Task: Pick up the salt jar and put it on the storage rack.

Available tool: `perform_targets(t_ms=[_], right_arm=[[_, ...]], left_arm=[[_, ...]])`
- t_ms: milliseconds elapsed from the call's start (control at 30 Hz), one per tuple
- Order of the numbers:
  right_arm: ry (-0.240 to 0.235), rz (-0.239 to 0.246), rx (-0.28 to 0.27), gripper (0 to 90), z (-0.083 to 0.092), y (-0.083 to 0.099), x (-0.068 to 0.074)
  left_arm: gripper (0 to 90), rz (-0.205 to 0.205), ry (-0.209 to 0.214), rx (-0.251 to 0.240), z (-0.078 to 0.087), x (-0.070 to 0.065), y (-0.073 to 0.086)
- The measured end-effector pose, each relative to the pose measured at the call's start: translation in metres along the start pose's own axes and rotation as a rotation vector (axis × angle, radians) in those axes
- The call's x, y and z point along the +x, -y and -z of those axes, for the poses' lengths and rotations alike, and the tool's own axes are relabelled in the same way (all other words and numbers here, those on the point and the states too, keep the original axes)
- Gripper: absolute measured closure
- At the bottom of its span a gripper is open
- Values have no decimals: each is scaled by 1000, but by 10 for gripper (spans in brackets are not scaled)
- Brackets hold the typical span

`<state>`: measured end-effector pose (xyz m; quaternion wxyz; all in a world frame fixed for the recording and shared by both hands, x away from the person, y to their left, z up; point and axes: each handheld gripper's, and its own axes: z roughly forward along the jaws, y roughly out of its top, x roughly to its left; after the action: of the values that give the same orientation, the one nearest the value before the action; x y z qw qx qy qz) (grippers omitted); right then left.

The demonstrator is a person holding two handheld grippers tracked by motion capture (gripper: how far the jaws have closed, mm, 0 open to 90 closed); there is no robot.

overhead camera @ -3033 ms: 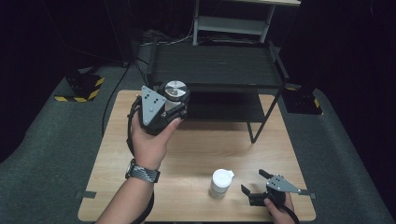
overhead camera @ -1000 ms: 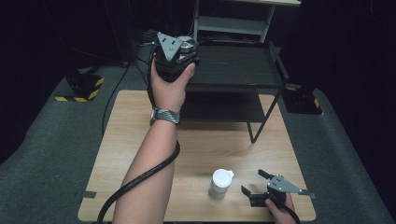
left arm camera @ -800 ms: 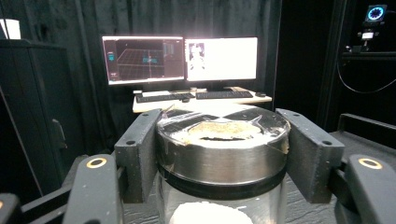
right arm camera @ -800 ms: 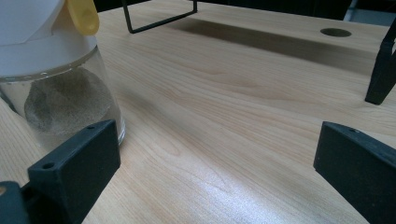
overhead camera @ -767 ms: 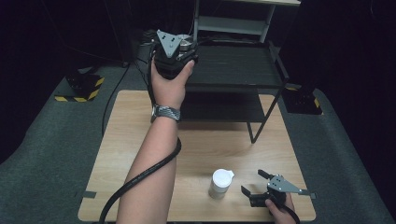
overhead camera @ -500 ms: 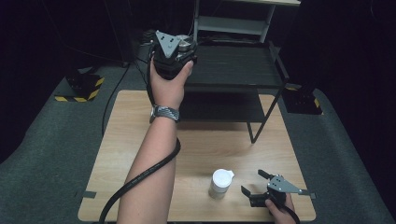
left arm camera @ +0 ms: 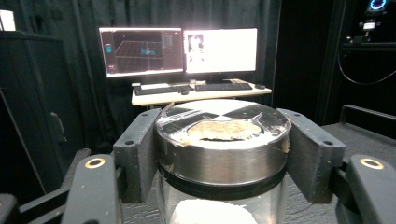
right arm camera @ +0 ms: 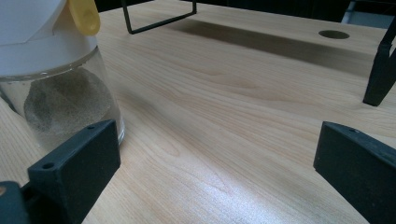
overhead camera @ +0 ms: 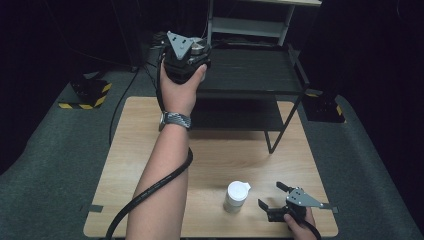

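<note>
A person works at a wooden table (overhead camera: 150,150) with a two-jaw gripper in each hand. A black metal shelf rack (overhead camera: 250,65) stands at the far side of the table and serves as the landmark here.

The left gripper (overhead camera: 184,57) is raised to the rack's top shelf, at its left end. Between its black jaws stands a glass jar with a silver metal lid (left arm camera: 222,140); the lid top bears a pale, crusty patch. The jar appears to sit upright on the shelf surface. The jaws have just been opening a little, and in the left gripper view their pads (left arm camera: 137,149) still flank the lid closely on both sides; whether they still press on it is hard to tell, though the grip looks to be letting go.

The right gripper (overhead camera: 274,196) rests low on the table, well in front of the rack near the table's front edge. Its jaws stand wide apart and hold nothing. Just beside it, to its left, stands a second jar with a white cap (overhead camera: 236,195) and sandy powder inside.

The step in hand seems to be placing the silver-lidded jar on the rack's top shelf. The next move likely calls for spreading the left jaws fully clear of the lid, then drawing the gripper straight back from the rack without tipping the jar.
</note>
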<state>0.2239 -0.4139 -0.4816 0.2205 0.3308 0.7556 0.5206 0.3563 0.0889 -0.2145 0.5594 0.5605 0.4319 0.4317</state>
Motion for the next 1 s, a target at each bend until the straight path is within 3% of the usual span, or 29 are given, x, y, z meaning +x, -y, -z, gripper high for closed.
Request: perform_targets(t_ms=[200,367,400,533,933,1000], right_arm=[[-3,0,-1,0,0,0,0],[0,-2,-3,0,0,1,0],[1,-1,-3,0,0,1,0],[7,4,-3,0,0,1,2],[10,4,1,0,0,0,2],[10,1,2,0,0,0,2]], left_arm=[[152,17,4,-16,5,-2,-2],[34,1,-9,-15,11,-3,-1],[34,-15,-19,-13,12,-3,-1],[4,-14,-26,-23,17,0,1],[4,-33,5,-44,52,16,14],[4,-20,10,-50,59,22,21]])
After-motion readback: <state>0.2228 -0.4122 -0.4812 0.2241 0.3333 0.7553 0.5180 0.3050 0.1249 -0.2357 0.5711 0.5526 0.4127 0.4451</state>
